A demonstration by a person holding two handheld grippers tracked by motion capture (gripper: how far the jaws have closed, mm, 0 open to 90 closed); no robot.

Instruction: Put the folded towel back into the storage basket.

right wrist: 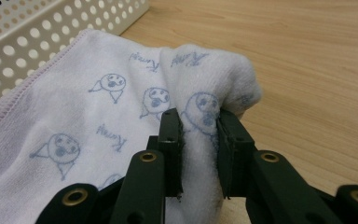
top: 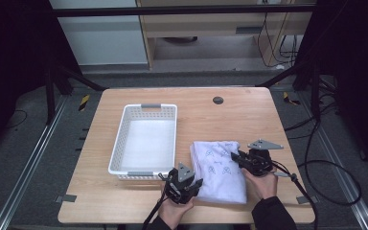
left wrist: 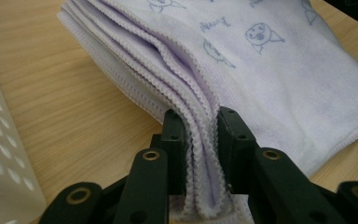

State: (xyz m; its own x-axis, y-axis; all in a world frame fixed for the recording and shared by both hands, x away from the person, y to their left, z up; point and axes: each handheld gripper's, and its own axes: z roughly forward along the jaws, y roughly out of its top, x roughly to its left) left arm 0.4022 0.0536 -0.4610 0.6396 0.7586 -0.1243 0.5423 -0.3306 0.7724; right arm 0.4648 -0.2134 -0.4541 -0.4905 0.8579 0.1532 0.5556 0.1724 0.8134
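Observation:
A folded pale lilac towel [top: 219, 170] printed with small blue faces lies on the wooden table [top: 239, 115], right of a white basket. My left gripper [top: 196, 184] is shut on the towel's near left edge; in the left gripper view the stacked hemmed layers [left wrist: 200, 154] are pinched between the jaws [left wrist: 199, 119]. At the towel's right side my right gripper [top: 235, 155] is shut on a bunched fold [right wrist: 200, 109] of the cloth, which bulges up between the jaws [right wrist: 198, 119]. The rest of the towel [right wrist: 74, 121] spreads out flat behind.
A white perforated basket [top: 117, 143] stands empty just left of the towel; its wall shows in the left gripper view [left wrist: 0, 154] and the right gripper view [right wrist: 28, 46]. A dark round grommet [top: 217, 100] sits at the table's far edge. Cables trail off the right side.

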